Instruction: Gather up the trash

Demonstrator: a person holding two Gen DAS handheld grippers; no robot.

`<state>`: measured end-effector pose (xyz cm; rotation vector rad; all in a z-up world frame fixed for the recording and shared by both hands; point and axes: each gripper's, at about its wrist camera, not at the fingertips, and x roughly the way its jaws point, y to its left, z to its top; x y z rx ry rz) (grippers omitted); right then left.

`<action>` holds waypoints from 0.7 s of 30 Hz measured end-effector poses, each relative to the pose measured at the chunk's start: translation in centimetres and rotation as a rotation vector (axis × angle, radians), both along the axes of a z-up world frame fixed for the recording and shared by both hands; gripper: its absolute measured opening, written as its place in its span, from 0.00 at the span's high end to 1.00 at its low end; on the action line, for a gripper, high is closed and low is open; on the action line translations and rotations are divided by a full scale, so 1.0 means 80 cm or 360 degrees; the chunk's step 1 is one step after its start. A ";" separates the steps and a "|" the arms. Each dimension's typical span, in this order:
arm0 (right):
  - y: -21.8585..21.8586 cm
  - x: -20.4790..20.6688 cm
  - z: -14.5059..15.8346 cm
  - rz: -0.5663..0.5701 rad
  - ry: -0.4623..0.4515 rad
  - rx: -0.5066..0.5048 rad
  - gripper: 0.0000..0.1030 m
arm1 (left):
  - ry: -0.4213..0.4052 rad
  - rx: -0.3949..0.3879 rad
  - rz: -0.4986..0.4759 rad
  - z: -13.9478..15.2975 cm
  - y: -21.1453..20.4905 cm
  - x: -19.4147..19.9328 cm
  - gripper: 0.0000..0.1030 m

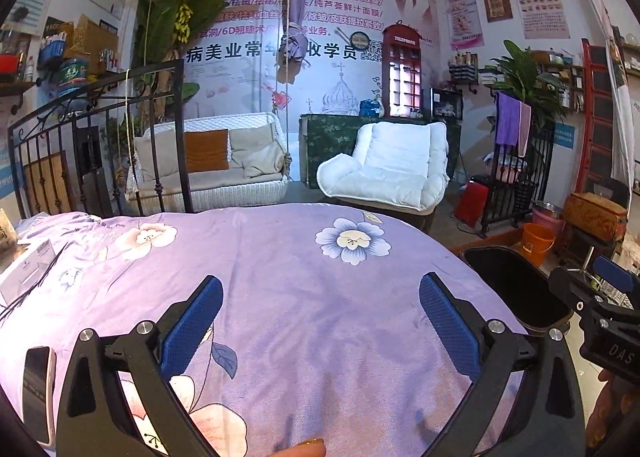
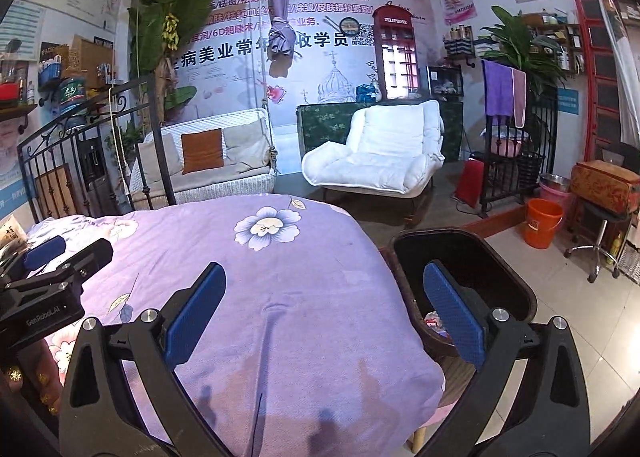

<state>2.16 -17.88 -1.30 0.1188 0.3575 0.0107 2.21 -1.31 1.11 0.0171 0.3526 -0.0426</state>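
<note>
A dark trash bin (image 2: 476,269) stands on the floor at the right edge of a table covered with a purple flowered cloth (image 2: 280,281); some red and white scraps (image 2: 434,321) lie in its bottom. The same bin (image 1: 516,285) shows in the left wrist view. My left gripper (image 1: 320,309) is open above the cloth, nothing between its blue pads. My right gripper (image 2: 324,305) is open too, its left finger over the cloth and its right finger (image 2: 452,313) over the bin. Each gripper appears at the edge of the other's view.
A white box (image 1: 24,269) and a phone-like device (image 1: 38,389) lie on the cloth at the left. Behind the table are a black iron railing (image 1: 100,145), a white swing sofa (image 1: 212,161) and a white armchair (image 1: 392,165). An orange bucket (image 2: 542,223) and a stool (image 2: 600,233) stand on the floor at right.
</note>
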 end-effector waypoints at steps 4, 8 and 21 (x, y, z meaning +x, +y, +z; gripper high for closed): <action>0.001 0.000 -0.001 0.0011 0.0009 -0.0006 0.05 | -0.0006 -0.0002 0.0013 -0.002 0.006 -0.002 0.05; 0.000 0.003 0.000 0.0010 0.0015 -0.0003 0.05 | -0.0007 0.0008 0.0014 -0.003 0.007 0.000 0.05; 0.002 0.005 -0.003 0.0012 0.0031 0.0007 0.05 | -0.0003 0.0012 0.0030 -0.002 0.012 0.001 0.05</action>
